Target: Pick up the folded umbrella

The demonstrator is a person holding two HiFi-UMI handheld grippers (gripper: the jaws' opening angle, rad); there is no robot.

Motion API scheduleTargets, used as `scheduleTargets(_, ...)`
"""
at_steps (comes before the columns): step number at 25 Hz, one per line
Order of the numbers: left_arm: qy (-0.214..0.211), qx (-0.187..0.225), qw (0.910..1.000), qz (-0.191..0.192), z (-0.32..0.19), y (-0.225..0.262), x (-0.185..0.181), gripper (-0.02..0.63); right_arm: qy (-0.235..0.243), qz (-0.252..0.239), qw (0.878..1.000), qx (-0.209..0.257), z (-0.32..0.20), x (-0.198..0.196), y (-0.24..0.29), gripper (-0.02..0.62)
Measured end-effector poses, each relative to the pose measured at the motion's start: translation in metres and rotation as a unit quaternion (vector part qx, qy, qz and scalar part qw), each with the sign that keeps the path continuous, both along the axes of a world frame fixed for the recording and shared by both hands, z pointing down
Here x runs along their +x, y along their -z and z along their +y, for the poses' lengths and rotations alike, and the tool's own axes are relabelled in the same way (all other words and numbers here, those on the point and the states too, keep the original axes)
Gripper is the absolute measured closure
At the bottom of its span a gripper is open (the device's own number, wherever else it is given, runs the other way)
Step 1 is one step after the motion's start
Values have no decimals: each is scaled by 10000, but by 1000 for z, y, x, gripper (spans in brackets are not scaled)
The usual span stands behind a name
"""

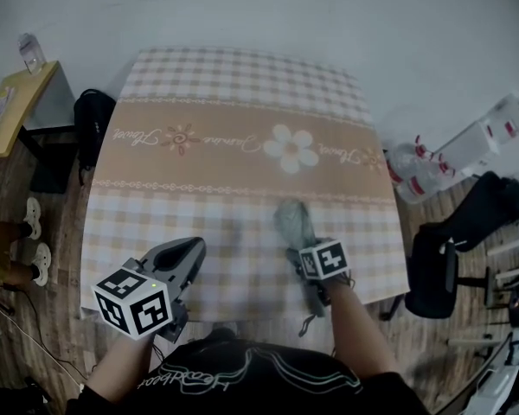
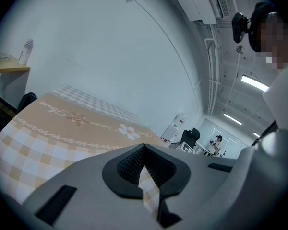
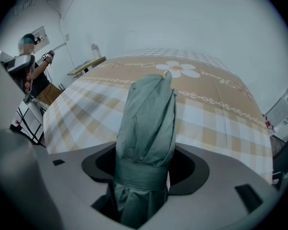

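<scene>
The folded grey-green umbrella (image 1: 291, 221) lies on the checked tablecloth near the table's front right, pointing away from me. My right gripper (image 1: 297, 247) comes down steeply over its near end. In the right gripper view the umbrella (image 3: 149, 119), with its strap band, stands between the wide-set jaws of that gripper (image 3: 143, 195). A dark gap shows on its left side, so the pads do not clearly press it. My left gripper (image 1: 194, 247) hovers low over the front left of the table with its jaws together and nothing held (image 2: 148, 178).
The table (image 1: 199, 102) has a beige cloth with a daisy print. A black bag (image 1: 93, 121) and a wooden desk (image 1: 9, 102) stand at the left, slippers (image 1: 36, 240) on the floor. Plastic bottles (image 1: 415, 171) and a black chair (image 1: 454, 249) are at the right.
</scene>
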State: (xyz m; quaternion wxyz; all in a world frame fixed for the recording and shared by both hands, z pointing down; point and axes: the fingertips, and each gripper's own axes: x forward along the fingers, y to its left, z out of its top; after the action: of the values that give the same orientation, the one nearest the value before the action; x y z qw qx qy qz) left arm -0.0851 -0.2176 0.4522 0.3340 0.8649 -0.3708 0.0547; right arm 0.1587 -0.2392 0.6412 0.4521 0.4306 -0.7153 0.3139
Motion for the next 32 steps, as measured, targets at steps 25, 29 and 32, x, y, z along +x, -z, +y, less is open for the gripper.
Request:
scheduleTargets(25, 334, -10, 9994, -127, 31, 3, -34, 611, -377, -675, 9956, 529, 3, 9, 38, 321)
scheduleTargets(29, 275, 63, 9995, -129, 36, 9, -25, 611, -589, -1212, 9862, 958, 1, 6, 79, 321)
scheduleTargets(32, 231, 124, 9996, -139, 45, 16, -17, 611, -785, -1800, 9714, 1336, 5, 3, 119, 321)
